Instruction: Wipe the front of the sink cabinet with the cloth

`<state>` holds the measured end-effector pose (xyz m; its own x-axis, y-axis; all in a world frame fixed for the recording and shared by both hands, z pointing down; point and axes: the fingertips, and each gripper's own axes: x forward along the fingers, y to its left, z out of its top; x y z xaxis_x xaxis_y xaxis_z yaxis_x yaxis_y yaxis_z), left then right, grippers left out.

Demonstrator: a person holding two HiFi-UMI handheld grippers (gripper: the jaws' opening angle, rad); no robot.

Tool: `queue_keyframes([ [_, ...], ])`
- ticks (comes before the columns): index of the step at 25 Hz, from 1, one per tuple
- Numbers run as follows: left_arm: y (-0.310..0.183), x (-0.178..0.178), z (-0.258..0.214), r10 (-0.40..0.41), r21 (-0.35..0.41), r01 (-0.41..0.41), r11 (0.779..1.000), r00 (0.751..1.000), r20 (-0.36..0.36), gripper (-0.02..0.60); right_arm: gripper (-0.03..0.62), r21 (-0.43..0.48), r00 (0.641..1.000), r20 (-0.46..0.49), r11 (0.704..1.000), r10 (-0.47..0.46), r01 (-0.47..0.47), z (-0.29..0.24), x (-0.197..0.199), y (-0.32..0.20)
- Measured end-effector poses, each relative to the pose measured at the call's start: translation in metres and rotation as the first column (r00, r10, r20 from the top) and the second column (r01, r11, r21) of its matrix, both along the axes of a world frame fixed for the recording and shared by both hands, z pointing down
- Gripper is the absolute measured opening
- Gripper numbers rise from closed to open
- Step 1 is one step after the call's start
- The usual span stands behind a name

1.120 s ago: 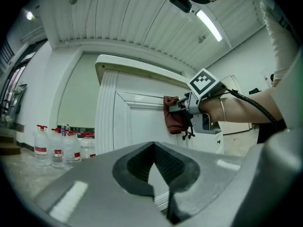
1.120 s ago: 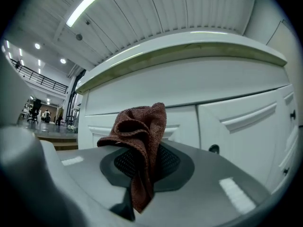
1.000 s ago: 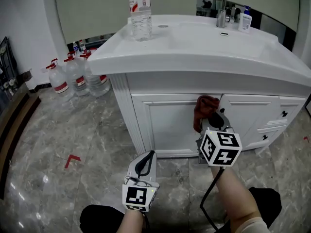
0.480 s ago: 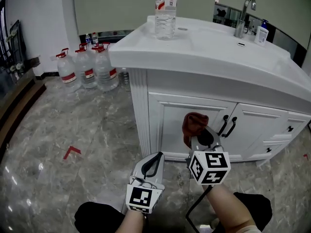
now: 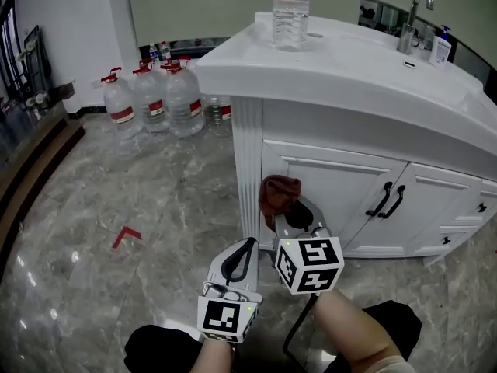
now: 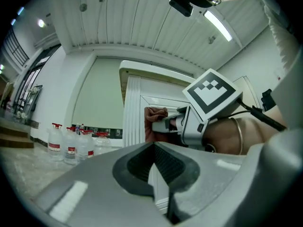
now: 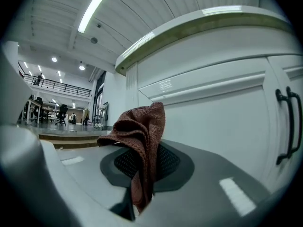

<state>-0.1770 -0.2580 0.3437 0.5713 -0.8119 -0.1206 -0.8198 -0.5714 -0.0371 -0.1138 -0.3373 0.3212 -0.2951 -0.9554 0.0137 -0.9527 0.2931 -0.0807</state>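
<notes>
While the right tongs (image 5: 289,217) are clenched on a reddish-brown cloth (image 5: 278,194), the left tongs (image 5: 242,249) hang lower and nearer the person, jaws closed on each other with nothing between them. The right gripper view shows the cloth (image 7: 141,131) pinched at its lower end in the closed jaws, the rest bunched in folds above them. In the head view the cloth sits at the front of the white sink cabinet (image 5: 334,130), over the lower left part of its left door (image 5: 326,196), just beside the fluted corner post (image 5: 247,162). It looks to be against the door panel, though no view shows plainly whether it touches. The left gripper view looks up past its own closed jaws at the right tongs (image 6: 161,125) and the cloth (image 6: 154,112) held before the same door.

Two black handles (image 5: 388,200) stand side by side at the door's right edge, well to the right of the cloth. On the sink top (image 5: 349,61) a clear water bottle (image 5: 291,10) stands near the left edge, and a tap (image 5: 411,14) rises farther right. Several large jugs (image 5: 159,99) with red caps stand together on the marble floor (image 5: 93,208) left of the cabinet, and a red angle mark (image 5: 126,235) lies nearer the person.
</notes>
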Motion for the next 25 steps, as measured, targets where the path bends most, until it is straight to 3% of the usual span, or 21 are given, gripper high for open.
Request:
queue_keyframes([
  [7, 0.0, -0.002, 0.002, 0.002, -0.001, -0.002, 1.0, 1.0, 0.001, 0.0, 0.081, 0.0, 0.999, 0.0, 0.999, 0.033, -0.033, 0.004, 0.012, -0.007],
  [22, 0.006, 0.05, 0.007, 0.09, -0.012, -0.089, 0.996, 0.995, 0.035, 0.0, 0.083, -0.032, 0.975, -0.019, 0.975, 0.22, -0.221, 0.005, 0.13, 0.02],
  [25, 0.007, 0.055, 0.01, 0.1, -0.011, -0.099, 0.995, 0.994, 0.04, 0.0, 0.083, -0.058, 0.97, 0.012, 0.969, 0.243, -0.242, 0.007, 0.151, 0.025],
])
